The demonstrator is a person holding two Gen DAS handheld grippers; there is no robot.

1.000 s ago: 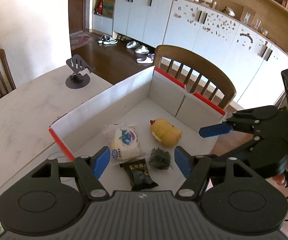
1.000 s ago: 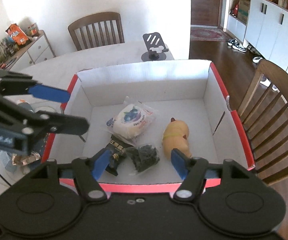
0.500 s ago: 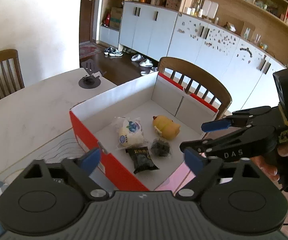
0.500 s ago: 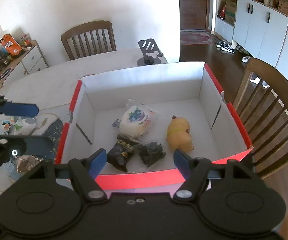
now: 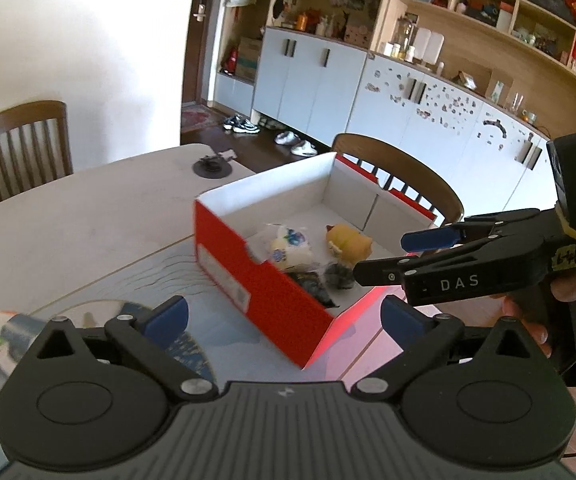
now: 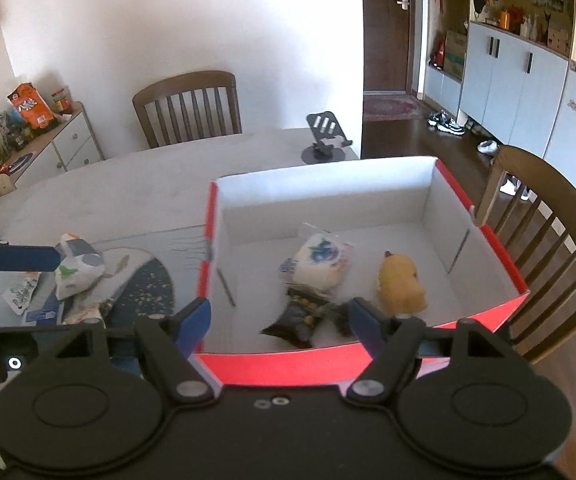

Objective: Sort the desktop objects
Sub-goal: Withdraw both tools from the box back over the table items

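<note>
Both grippers are pulled back from the box compared with a second ago. Then my left gripper (image 5: pixel 283 318) sat right over the box interior; now it's outside the near red corner, over the surface (image 5: pixel 67 224).

Left gripper: jaws opening, spread wide, nothing between the pads. They were visibly narrower a second ago.

Right gripper (image 6: pixel 279 322): jaws also opening, spread, nothing pinched. It sits behind the near red wall of the box (image 6: pixel 328 364) instead of hanging over it. In the left wrist view the right gripper (image 5: pixel 384 256) reaches in from the right above the box corner, a hand (image 5: pixel 568 292) on its grip.

Box contents are unchanged, all four on the floor of the box:
- white blue-print packet (image 6: pixel 320 260) in the middle
- yellow duck toy (image 6: pixel 402 284) just right of it
- dark snack packet (image 6: pixel 300 318) in front of the white one
- small dark clear-wrapped packet (image 5: pixel 338 276) next to the dark snack, partly hidden by the right gripper's finger in the right wrist view

More of the surface left of the box shows now: a patterned mat (image 6: pixel 143 284) with a crumpled white-green packet (image 6: pixel 77 266) and other wrappers (image 6: pixel 21 296). A blue fingertip (image 6: pixel 23 258) of the left gripper pokes in just beside them.

Phone stand (image 6: pixel 326 140) is at the far edge of the surface, same as before.
</note>
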